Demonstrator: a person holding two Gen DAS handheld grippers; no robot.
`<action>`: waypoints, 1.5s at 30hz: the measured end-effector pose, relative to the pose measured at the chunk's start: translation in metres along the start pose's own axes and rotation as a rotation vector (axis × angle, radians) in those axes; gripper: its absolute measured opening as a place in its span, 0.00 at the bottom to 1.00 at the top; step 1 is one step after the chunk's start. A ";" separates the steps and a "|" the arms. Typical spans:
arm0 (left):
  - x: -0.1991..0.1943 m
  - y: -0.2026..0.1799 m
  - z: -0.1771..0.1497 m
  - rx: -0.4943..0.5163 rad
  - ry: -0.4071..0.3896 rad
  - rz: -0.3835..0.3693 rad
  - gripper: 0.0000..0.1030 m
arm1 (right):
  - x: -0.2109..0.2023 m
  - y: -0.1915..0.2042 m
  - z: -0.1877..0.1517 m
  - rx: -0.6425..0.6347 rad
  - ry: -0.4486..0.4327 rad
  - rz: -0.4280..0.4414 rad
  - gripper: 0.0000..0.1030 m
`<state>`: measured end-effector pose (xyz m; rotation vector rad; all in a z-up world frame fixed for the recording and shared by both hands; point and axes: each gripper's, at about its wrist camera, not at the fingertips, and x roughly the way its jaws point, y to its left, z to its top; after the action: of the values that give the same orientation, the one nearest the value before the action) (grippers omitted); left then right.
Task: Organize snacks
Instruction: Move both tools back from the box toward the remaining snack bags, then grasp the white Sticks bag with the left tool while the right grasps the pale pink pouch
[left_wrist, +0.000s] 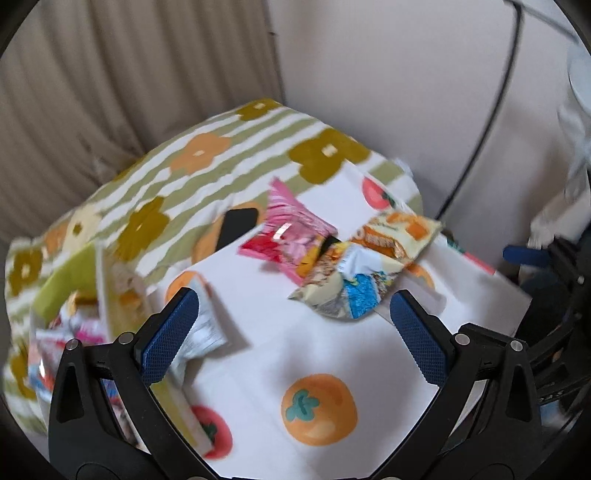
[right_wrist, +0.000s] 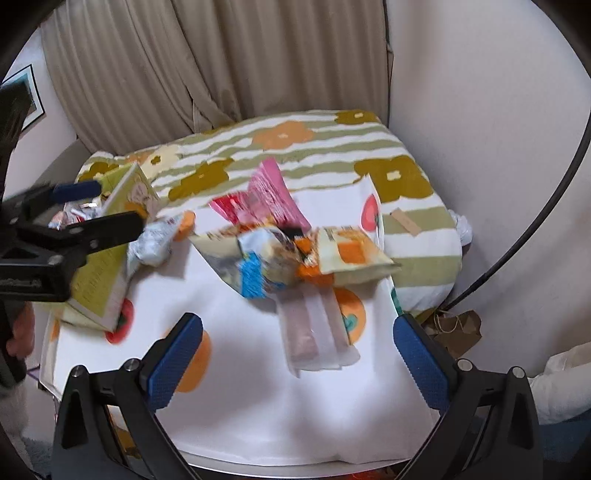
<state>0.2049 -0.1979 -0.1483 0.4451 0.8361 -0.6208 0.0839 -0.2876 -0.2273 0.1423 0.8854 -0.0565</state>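
Your right-wrist view shows things the left one misses: a clear wrapper with a pinkish bar (right_wrist: 317, 332) lying flat near the middle of the counter, a brown paper bag (right_wrist: 456, 326) on the floor past the counter's right edge, and your left tool (right_wrist: 107, 205) out over the left edge by the box. The left-wrist view alone shows a black phone-like slab (left_wrist: 236, 225) at the far edge of the white cloth.

Your left tool (left_wrist: 295, 306) has its jaws spread wide and grips nothing; a silver-white packet (left_wrist: 201, 332) lies right beside its left finger. Your right tool (right_wrist: 299, 334) is also wide open and empty, hanging above the cloth.

The counter carries a white cloth printed with orange persimmons (right_wrist: 258, 406). Behind it lies a cushion striped green with flowers (right_wrist: 295, 147), then beige curtains (right_wrist: 221, 66) and a pale wall.

The snacks sit mid-counter: a cream and orange bag (right_wrist: 295, 254), crumpled with a blue patch, overlapping a pink bag (right_wrist: 264, 201) behind it. At the left edge a yellow-green box (right_wrist: 107, 258) stands open, with small wrapped sweets (right_wrist: 77, 214) inside; the blur hides what kind.
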 end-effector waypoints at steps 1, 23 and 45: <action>0.008 -0.008 0.001 0.040 0.006 -0.010 1.00 | 0.006 -0.003 -0.003 -0.008 0.006 0.003 1.00; 0.130 -0.078 0.013 0.428 0.126 -0.045 0.99 | 0.084 0.001 -0.030 -0.141 0.062 0.014 1.00; 0.132 -0.053 -0.004 0.288 0.217 -0.088 0.59 | 0.130 0.005 -0.021 -0.190 0.179 -0.028 0.73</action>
<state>0.2355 -0.2781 -0.2613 0.7495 0.9799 -0.7885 0.1504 -0.2785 -0.3409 -0.0433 1.0664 0.0152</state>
